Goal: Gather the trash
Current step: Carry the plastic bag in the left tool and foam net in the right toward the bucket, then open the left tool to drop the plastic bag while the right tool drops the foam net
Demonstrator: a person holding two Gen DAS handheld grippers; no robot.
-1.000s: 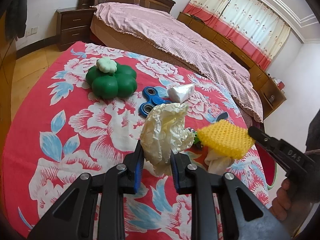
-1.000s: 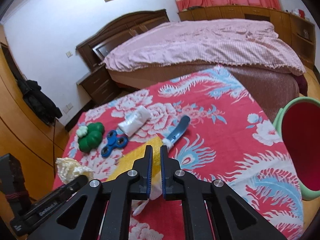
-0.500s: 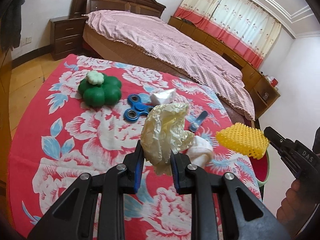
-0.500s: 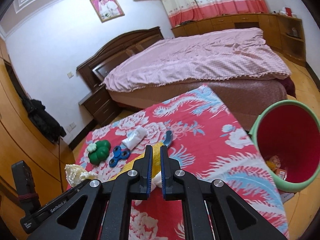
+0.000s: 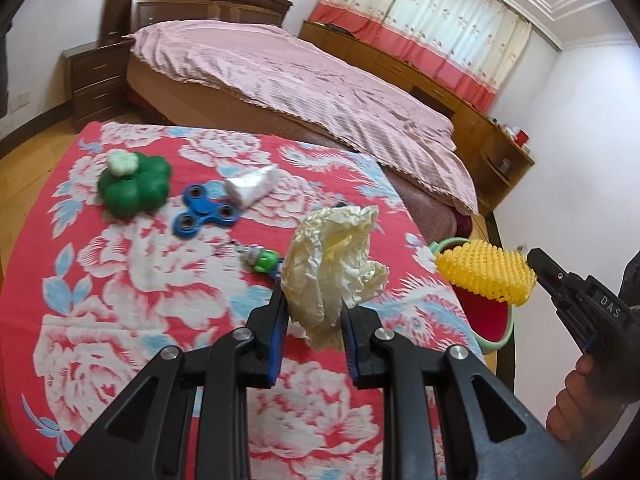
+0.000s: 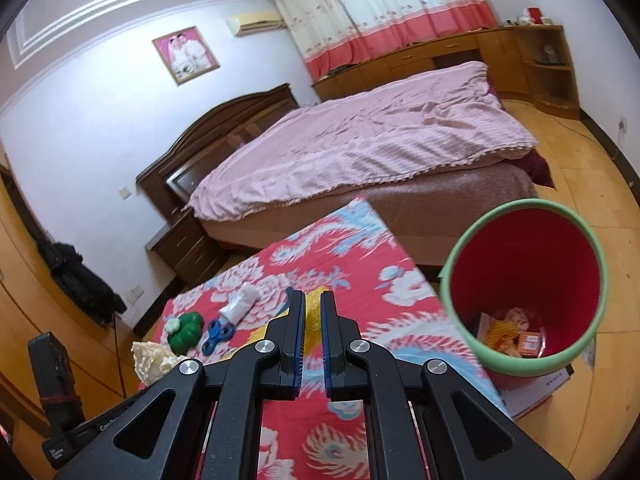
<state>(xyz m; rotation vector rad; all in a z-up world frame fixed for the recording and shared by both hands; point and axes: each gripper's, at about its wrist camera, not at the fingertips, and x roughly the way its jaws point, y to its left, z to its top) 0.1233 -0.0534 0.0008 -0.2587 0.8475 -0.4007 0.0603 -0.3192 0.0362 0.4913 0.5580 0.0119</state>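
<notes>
Left hand-held gripper point(image 5: 313, 322) is clamped on the crumpled cream paper wad point(image 5: 334, 264), up off the floral red bench point(image 5: 120, 320). Right hand-held gripper point(image 6: 313, 326) pinches the knobbly yellow foam net point(image 5: 486, 272), right over the red bin with a green rim point(image 6: 524, 216) beside that bench; scraps lie inside.

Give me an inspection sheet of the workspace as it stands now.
Surface: floral cloth on the table.
Job's things: crumpled paper and yellow mesh held up; bin on the floor, some trash inside.
Clutter: green toy, spinner, white wrapper, small figure.
Grippers: left gripper shut on paper; right gripper shut on mesh.
Cables: nothing seen.
Surroundings: bed, curtains.
</notes>
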